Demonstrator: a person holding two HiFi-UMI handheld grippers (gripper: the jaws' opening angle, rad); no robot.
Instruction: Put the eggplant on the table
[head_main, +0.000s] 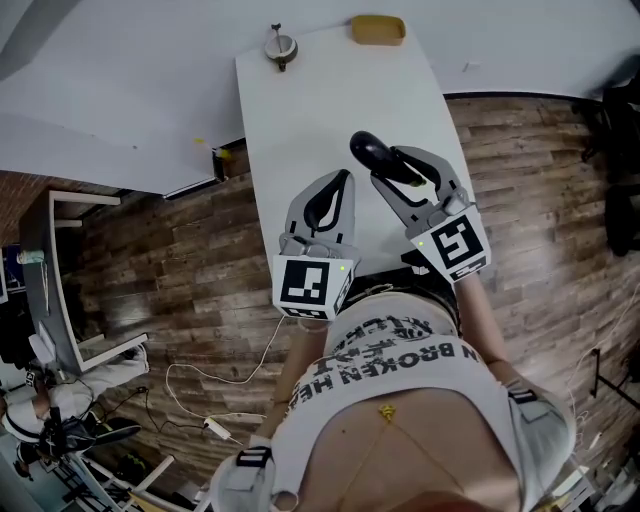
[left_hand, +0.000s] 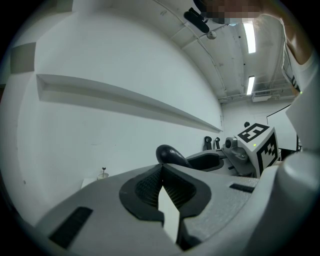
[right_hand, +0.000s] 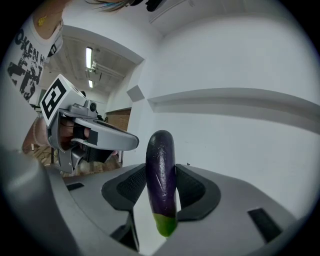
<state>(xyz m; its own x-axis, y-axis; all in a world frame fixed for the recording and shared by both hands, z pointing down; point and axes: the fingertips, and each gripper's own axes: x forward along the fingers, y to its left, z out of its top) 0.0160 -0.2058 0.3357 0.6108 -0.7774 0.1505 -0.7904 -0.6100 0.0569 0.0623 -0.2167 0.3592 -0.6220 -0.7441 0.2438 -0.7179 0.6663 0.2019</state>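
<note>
Right gripper (right_hand: 161, 167) has the eggplant (right_hand: 160, 182) pinched between its pads, the jaws kept well apart by its girth. The long axis runs along the jaws: the dark purple rounded end pokes out past the fingertips, away from the person, and the green stem end sits back toward the camera. It hangs over the near half of the white table (head_main: 300, 110), nearer the right edge. Left gripper (left_hand: 161, 169) is alongside, jaws pressed together on nothing. The shirt (head_main: 420, 380) reads "BROKEN".
</note>
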